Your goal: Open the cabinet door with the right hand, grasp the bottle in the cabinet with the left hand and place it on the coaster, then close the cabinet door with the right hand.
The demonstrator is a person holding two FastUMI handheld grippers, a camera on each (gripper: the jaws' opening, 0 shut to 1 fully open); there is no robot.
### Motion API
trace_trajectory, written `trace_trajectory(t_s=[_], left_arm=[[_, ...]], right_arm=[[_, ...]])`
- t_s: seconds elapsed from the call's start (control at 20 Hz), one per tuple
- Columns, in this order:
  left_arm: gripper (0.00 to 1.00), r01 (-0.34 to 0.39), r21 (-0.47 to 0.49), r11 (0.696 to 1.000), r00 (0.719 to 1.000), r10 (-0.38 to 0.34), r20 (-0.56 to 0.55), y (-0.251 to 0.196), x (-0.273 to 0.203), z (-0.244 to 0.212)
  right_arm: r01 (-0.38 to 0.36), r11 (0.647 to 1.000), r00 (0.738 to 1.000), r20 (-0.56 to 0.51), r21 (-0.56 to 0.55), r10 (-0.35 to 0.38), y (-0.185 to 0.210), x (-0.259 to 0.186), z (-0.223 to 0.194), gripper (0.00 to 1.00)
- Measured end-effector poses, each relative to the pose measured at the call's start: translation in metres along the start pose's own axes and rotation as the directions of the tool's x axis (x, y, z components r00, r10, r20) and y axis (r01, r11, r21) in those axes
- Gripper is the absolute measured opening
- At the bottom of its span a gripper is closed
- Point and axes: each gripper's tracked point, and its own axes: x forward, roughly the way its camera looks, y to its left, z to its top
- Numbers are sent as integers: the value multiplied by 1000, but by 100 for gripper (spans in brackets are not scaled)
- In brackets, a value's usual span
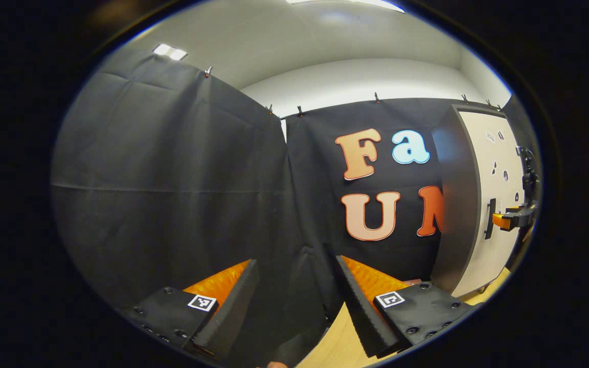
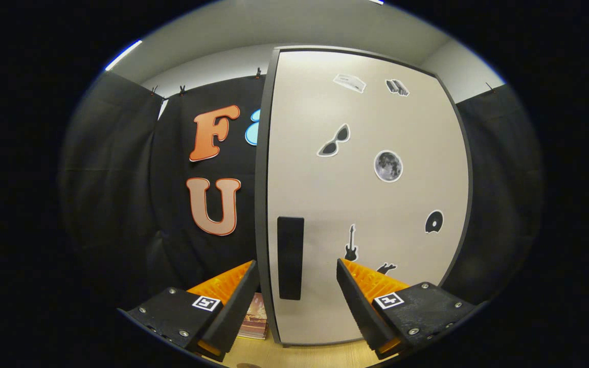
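Right gripper view puts the upright handle (image 2: 290, 257) at lower centre, between your right claw's (image 2: 297, 286) spread fingers; your left claw (image 1: 297, 286) hangs released, farther off.

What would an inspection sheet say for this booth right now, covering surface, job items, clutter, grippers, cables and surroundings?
Surface: light wooden tabletop, a bare strip at the cabinet's foot.
Job's things: cabinet door shut, sticker-covered; dark vertical handle at its left edge. Bottle and coaster: nothing seen.
Clutter: small stack of flat items left of the cabinet.
Grippers: right gripper open, handle between its fingers, not touching; left gripper open, holding nothing, facing the cloth.
Cables: nothing seen.
Surroundings: black cloth walls, white ceiling.
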Motion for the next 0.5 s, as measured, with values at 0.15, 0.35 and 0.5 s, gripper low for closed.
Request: trace_trajectory(t_s=[0.15, 0.35, 0.5], left_arm=[[97, -25, 3, 1000, 1000, 25, -5, 8, -2, -1], [97, -51, -5, 999, 999, 51, -15, 13, -2, -8], [97, -59, -7, 998, 998, 59, -21, 22, -11, -11]], right_arm=[[19, 1000, 1000, -7, -2, -19, 0, 20, -4, 93], [28, 999, 999, -22, -32, -29, 4, 38, -12, 84], [43, 997, 999, -26, -68, -45, 4, 46, -19, 74]])
